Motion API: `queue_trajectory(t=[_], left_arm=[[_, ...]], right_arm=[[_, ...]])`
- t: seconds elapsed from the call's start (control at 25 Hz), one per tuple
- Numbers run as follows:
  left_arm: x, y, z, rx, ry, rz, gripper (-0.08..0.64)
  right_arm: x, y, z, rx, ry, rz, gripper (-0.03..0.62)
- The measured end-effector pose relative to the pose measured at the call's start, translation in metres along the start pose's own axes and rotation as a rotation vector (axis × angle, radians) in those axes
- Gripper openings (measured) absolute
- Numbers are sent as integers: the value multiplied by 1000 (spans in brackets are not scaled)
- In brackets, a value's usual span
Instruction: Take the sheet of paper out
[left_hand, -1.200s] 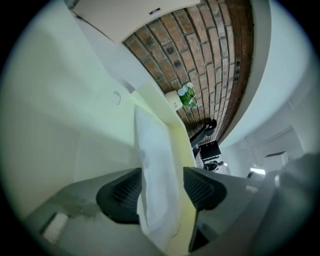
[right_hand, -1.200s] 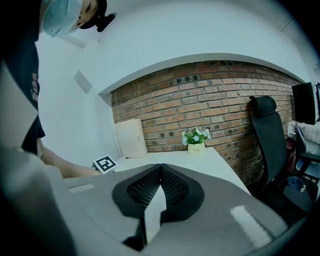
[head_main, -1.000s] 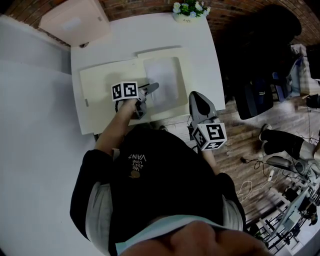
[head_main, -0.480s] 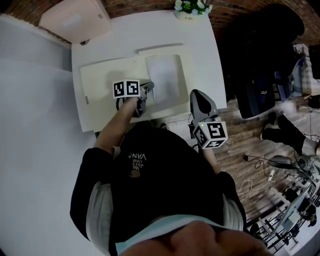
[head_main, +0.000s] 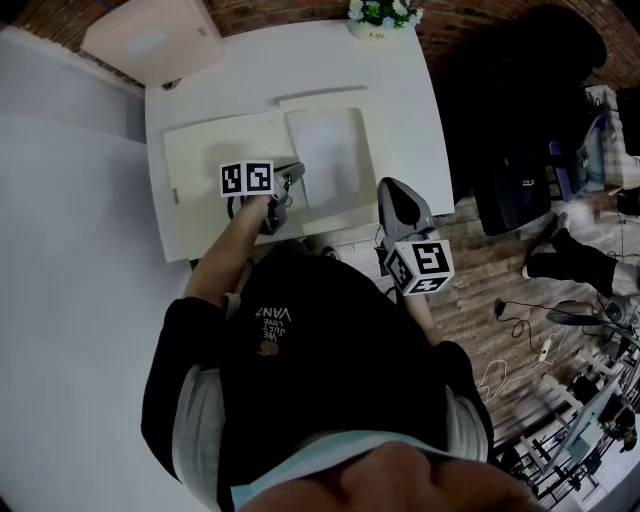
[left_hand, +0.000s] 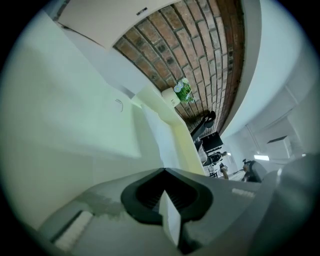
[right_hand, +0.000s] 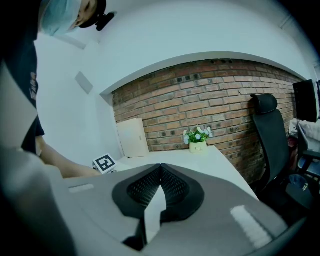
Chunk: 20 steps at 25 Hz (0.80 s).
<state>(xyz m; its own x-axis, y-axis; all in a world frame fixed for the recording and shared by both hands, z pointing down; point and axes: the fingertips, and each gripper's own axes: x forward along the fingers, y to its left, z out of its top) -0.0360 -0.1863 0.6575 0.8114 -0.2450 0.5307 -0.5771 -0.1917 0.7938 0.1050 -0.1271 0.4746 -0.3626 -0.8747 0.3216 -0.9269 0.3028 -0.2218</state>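
The left gripper (left_hand: 162, 171) has its jaws together on the near left corner of the sheet of paper (head_main: 330, 155), and the sheet's edge runs straight into the tips (a thin bite, as far as I can judge). The sheet lies in the right half of a cream folder (head_main: 215, 165) spread open across the middle of the surface (head_main: 405, 100), nearer the near edge than the far one.

The right gripper (right_hand: 160, 166) is closed on nothing, held off the near right corner and not touching the folder.

With nothing pinning the folder, pulling the sheet could drag it along toward the left edge. A quick tug on so little paper could also tear the corner or slip it free. The flower pot (head_main: 375, 15) at the far edge stands well apart.
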Motion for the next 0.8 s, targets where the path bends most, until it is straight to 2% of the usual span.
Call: queue_trajectory(t=[0.48, 0.8], left_arm=[[-41, -3, 12, 144, -48, 27, 1], [-69, -11, 14, 211, -75, 35, 0]], right_arm=[[11, 17, -8, -18, 17, 52, -1], [17, 28, -11, -26, 20, 98, -2]])
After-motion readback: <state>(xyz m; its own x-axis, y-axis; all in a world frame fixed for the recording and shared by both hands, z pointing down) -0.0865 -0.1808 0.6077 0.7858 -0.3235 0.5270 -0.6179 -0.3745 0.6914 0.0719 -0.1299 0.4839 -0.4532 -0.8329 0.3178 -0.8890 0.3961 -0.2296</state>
